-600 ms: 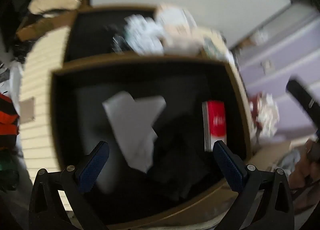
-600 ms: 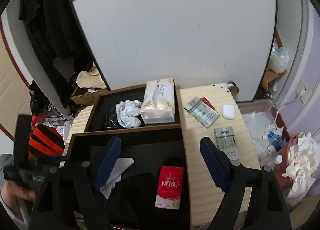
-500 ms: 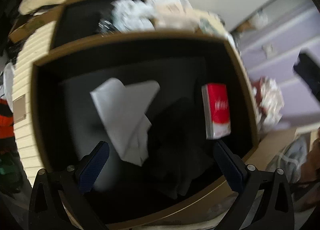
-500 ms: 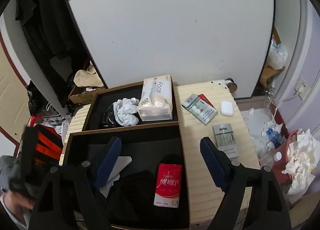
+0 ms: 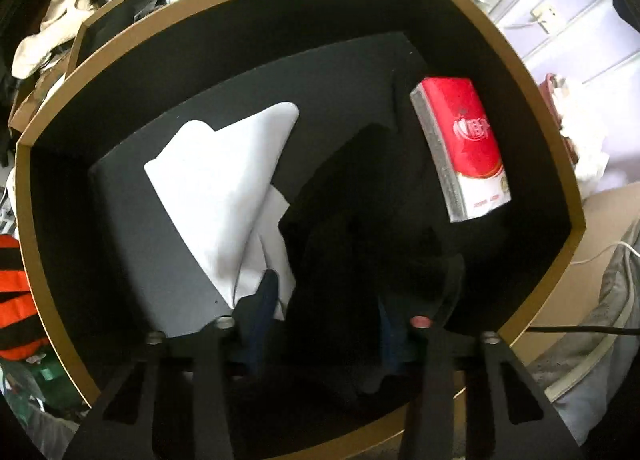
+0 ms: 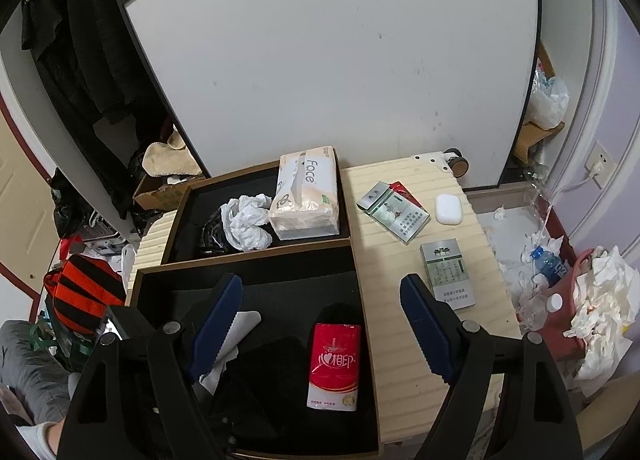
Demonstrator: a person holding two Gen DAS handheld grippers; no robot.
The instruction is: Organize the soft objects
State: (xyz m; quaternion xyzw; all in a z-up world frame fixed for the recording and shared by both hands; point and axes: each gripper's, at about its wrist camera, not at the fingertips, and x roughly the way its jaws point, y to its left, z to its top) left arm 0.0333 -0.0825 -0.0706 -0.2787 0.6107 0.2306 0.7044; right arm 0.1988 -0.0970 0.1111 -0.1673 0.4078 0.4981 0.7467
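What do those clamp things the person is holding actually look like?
Each hand-held gripper is a black frame of flat angled struts joined by round silver pivot bolts. The right hand-held gripper has two dark blue finger pads with saw-toothed inner edges. The left hand-held gripper has the same black struts and blue pads. No cables show on either.

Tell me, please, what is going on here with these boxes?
A person is sorting soft things with a hand-held gripper in each hand. The left hand-held gripper points down into the near black box and seems closed on a black cloth, beside a white cloth and a red tissue pack. The right hand-held gripper hovers above, open and empty.
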